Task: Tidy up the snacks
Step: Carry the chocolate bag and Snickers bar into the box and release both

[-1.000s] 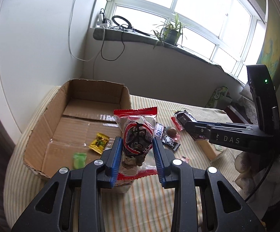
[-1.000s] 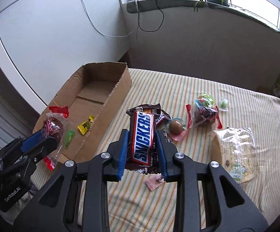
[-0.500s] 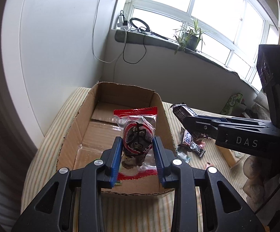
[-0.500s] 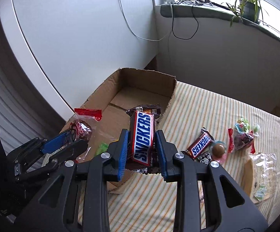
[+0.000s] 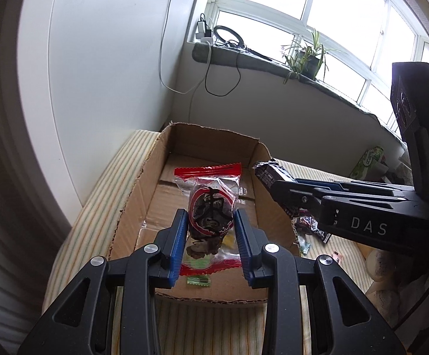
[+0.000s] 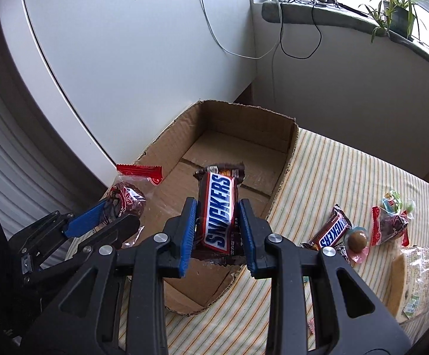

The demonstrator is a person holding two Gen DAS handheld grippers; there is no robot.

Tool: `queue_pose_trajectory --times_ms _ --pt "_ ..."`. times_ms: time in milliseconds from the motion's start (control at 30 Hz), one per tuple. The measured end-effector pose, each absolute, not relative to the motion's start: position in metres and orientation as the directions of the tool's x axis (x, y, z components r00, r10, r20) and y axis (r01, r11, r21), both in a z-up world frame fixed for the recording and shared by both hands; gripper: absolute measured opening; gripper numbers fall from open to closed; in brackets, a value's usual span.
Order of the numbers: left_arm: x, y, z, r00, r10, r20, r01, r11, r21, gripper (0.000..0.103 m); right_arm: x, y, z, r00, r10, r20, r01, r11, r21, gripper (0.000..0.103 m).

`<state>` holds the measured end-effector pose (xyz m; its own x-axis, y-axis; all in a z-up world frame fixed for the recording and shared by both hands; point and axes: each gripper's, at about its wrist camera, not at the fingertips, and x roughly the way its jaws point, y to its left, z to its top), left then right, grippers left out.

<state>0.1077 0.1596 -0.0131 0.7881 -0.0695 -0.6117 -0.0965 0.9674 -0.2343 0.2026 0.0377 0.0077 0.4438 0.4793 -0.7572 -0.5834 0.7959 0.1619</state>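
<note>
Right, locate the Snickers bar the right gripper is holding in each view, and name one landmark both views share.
Left wrist view: Snickers bar at centre right, only its dark end visible beyond the right gripper.
Right wrist view: centre, upright between the blue pads, logo facing the camera.
Shared landmark: the cardboard box.

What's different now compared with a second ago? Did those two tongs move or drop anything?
Both tongs swung from over the striped cloth to above the cardboard box. The left tongs still clamp the red-edged snack packet; the right tongs still clamp the Snickers bar. Nothing was dropped, and the loose snacks on the cloth stayed put.
</note>
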Motion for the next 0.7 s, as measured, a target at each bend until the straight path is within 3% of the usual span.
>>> queue_pose_trajectory --times_ms 67,133,700 --pt "0.109 0.159 -0.012 0.787 -0.06 -0.614 -0.109 0.966 -0.234 0.033 0.202 0.035 0.009 0.446 0.482 -0.754 -0.579 0.798 0.168 0.035" --pt "0.108 0.16 -0.012 0.788 -0.06 -0.613 -0.115 0.964 -0.241 0.035 0.203 0.032 0.011 0.458 0.478 -0.75 -0.569 0.806 0.166 0.051" --pt "0.104 0.136 -0.003 0.796 -0.099 -0.597 -0.073 0.963 -0.258 0.035 0.197 -0.032 0.018 0.503 0.482 -0.717 -0.52 0.832 0.195 0.051"
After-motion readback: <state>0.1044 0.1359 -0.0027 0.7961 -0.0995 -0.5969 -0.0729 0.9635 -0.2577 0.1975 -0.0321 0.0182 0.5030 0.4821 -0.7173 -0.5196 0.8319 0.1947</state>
